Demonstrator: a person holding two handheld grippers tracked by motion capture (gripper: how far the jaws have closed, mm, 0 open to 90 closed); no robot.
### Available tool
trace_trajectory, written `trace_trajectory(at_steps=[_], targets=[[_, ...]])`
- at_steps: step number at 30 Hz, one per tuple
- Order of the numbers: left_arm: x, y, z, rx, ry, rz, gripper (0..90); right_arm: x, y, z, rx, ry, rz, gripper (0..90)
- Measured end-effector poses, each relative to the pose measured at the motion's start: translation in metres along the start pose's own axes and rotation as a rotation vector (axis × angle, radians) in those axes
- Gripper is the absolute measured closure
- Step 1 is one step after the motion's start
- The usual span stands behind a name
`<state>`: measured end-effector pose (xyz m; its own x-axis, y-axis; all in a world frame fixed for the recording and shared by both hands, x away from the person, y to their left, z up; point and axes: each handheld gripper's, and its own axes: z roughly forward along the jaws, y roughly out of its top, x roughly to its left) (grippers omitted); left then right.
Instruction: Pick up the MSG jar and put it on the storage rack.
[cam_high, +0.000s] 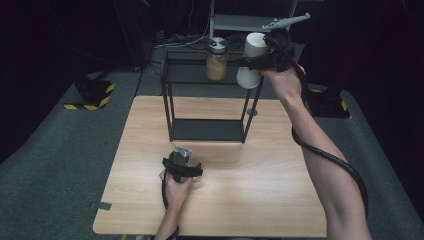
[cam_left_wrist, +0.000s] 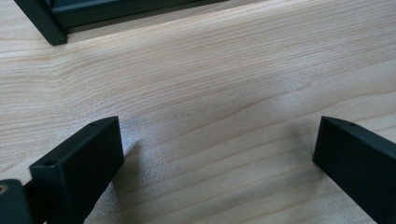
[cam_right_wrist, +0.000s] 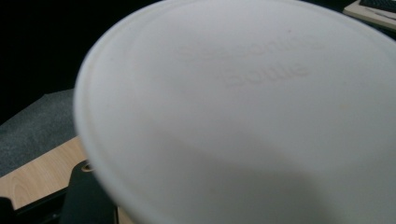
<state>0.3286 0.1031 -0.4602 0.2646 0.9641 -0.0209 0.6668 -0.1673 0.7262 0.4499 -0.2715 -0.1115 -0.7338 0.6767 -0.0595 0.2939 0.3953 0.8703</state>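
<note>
You have the white bottle clamped in your right gripper, held tilted in the air at the right end of the black rack's top shelf, beside the glass jar. It looks like a placing step: level it, lower, then let go. Your left gripper rests wide apart and empty near the desk's front edge.

On the worktop, toward its far edge: a 2-tier shelf rack. On the rack's upper tier, left of centre: a jar. At the rack's right end, raised above the upper tier: the right tongs, with 1 white bottle in them. Nearer, in front of the rack, resting on the worktop: the left tongs.
</note>
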Motion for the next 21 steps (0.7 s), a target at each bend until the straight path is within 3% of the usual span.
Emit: trace_trajectory(at_steps=[11,21], targets=[[0.0,0.0,0.0,0.0,0.0,0.0,1.8,0.0,0.01,0.017,0.024,-0.069,0.036,34.1],[0.0,0.0,0.0,0.0,0.001,0.001,1.8,-0.003,0.014,0.025,0.051,-0.086,0.049,34.1]])
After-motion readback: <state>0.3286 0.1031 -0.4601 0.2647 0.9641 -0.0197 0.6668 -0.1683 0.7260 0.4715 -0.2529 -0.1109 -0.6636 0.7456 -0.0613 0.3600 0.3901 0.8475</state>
